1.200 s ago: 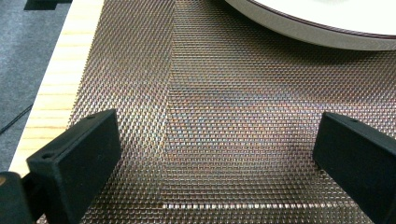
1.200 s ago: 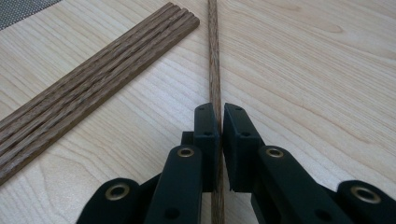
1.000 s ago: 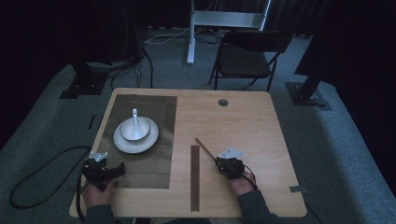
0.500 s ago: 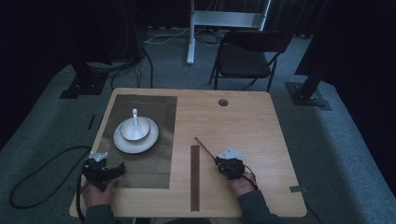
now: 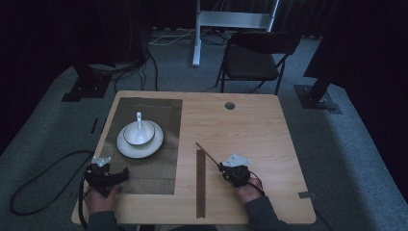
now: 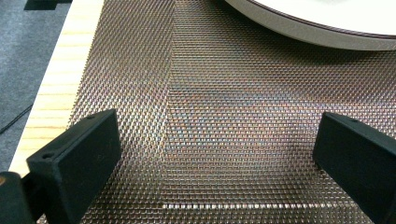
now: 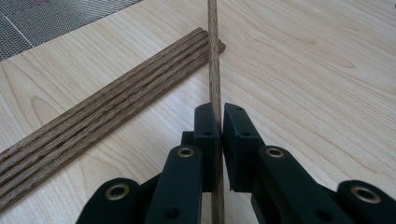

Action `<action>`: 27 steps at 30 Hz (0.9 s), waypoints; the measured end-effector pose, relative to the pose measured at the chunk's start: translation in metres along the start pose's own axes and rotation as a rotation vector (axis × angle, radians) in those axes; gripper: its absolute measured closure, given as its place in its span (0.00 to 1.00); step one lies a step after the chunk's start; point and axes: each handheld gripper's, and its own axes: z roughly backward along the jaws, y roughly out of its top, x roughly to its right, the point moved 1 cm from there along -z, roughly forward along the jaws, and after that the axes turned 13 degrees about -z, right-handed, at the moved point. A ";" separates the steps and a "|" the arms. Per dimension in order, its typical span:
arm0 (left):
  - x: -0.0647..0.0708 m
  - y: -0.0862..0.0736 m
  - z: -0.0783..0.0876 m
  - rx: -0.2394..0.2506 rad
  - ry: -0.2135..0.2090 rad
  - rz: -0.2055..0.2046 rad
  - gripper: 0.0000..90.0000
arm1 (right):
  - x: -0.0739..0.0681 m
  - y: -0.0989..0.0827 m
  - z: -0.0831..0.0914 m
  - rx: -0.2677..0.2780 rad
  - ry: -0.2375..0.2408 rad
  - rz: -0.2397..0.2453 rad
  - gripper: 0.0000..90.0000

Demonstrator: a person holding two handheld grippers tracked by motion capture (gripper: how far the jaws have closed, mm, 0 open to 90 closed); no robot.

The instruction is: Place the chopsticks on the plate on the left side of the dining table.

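One thin stick (image 7: 214, 60) is clamped between the jaws of the right gripper (image 7: 218, 122), which are closed on it. The stick is seen in the high view just right of the wooden strip (image 5: 200, 183), its far end above the strip's top end; whether the two touch cannot be told. In the right gripper view the near end of the stick is cut off by the lower edge, and the strip is cut off at the left. The left gripper (image 6: 215, 140) is held with its jaws wide apart and nothing between them, over the mat (image 6: 210, 116) left of the strip. The plate (image 6: 327, 28) is cut off at the top there. On the plate a bowl (image 5: 139, 133) with a spoon (image 5: 139, 121) is seen. No writing can be read anywhere.
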 end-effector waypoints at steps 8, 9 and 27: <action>0.000 0.000 0.000 0.000 0.000 0.000 0.02 | -0.002 0.000 0.000 0.003 0.015 0.022 0.94; 0.000 0.000 0.000 0.000 0.000 0.000 0.02 | -0.003 0.000 0.001 0.003 0.022 0.025 0.94; 0.000 0.000 0.000 0.000 0.000 0.000 0.02 | -0.016 0.003 0.005 0.024 0.094 0.099 0.94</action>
